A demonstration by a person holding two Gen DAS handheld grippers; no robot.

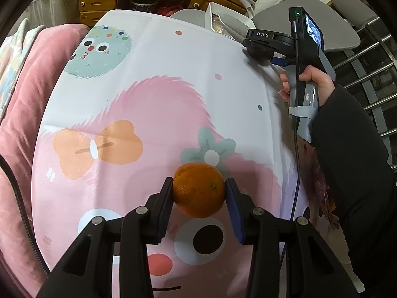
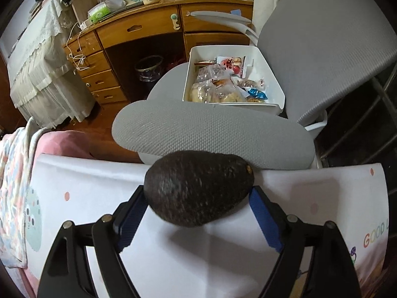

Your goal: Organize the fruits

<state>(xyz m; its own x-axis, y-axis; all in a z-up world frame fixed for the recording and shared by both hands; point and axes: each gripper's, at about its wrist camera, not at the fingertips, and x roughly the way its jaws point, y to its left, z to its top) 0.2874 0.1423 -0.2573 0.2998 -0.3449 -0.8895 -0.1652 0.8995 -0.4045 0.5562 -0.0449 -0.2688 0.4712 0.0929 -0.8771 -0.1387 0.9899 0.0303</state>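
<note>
On the left, the left gripper (image 1: 199, 193) has its fingers (image 1: 165, 200) pressed against both sides of an orange (image 1: 198, 190), holding it above the cartoon-printed cloth (image 1: 148, 94) that covers the bench. To the right, the right gripper (image 2: 198, 198) stands with its fingers (image 2: 265, 219) spread wide around a dark avocado (image 2: 198, 187); the left pad sits at the fruit's side and the right pad near its stem end, but whether either presses on it cannot be told. The avocado lies near the far edge of the cloth, close to a grey chair (image 2: 213, 130). On the chair seat rests a white bin (image 2: 270, 79) filled with wrapped snacks (image 2: 223, 87) in clear and printed packets. The right wrist view looks straight into that bin and past it to a wooden desk (image 2: 139, 29); the left wrist view catches only a corner of the bin (image 1: 218, 19). The left wrist view alone shows the person's right hand (image 1: 312, 84) and dark sleeve (image 1: 352, 154) gripping the other gripper's handle, and a pink blanket (image 1: 29, 79) beside the bench.
</note>
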